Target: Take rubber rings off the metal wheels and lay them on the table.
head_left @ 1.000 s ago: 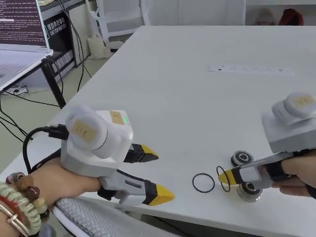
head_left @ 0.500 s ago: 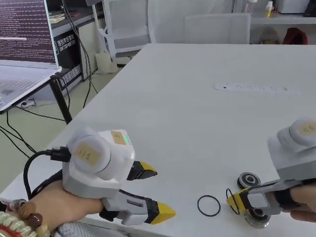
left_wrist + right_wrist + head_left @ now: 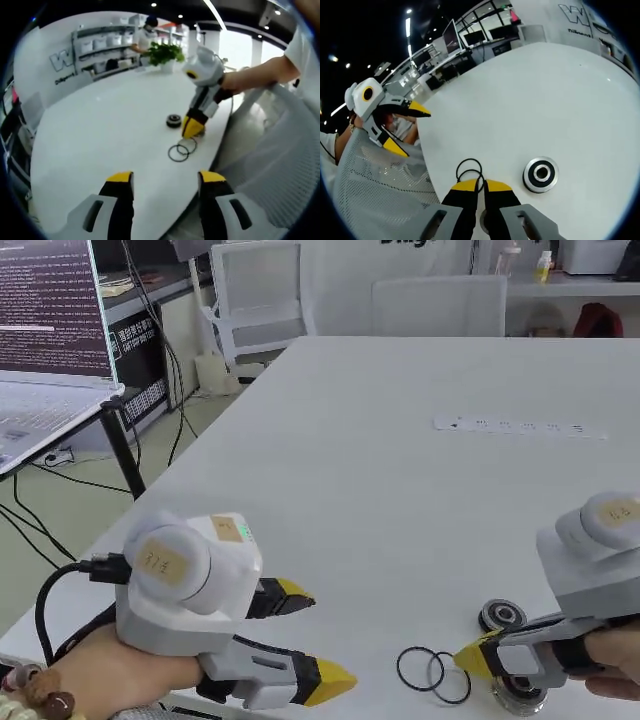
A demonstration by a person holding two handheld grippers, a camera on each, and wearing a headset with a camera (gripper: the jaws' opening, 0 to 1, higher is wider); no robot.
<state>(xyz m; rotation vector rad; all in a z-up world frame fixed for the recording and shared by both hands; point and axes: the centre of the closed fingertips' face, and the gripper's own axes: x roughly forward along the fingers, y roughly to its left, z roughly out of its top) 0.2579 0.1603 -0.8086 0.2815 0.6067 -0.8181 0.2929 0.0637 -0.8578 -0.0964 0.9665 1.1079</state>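
Right gripper point(image 3: 468, 658) closed at second rubber ring's point(image 3: 451, 702) edge, hold unclear; left gripper point(image 3: 322, 636) apart, empty. First rubber ring point(image 3: 399, 668) on table point(image 3: 400, 490) just left. Metal wheels point(image 3: 500, 615) seemingly bare; nearly finished.

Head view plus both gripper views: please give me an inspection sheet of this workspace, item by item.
Surface: white table, no marks seen.
Job's things: two rubber rings lying flat and overlapping; far wheel standing free; near wheel partly behind the right gripper.
Clutter: power strip on the table's far side.
Grippers: left gripper open, holding nothing, near the table edge; right gripper jaws close together at the rings' edge, grip unclear.
Cables: black cable into the left gripper; loose cables beside the side desk.
Surroundings: laptop on the side desk; chairs beyond the table.
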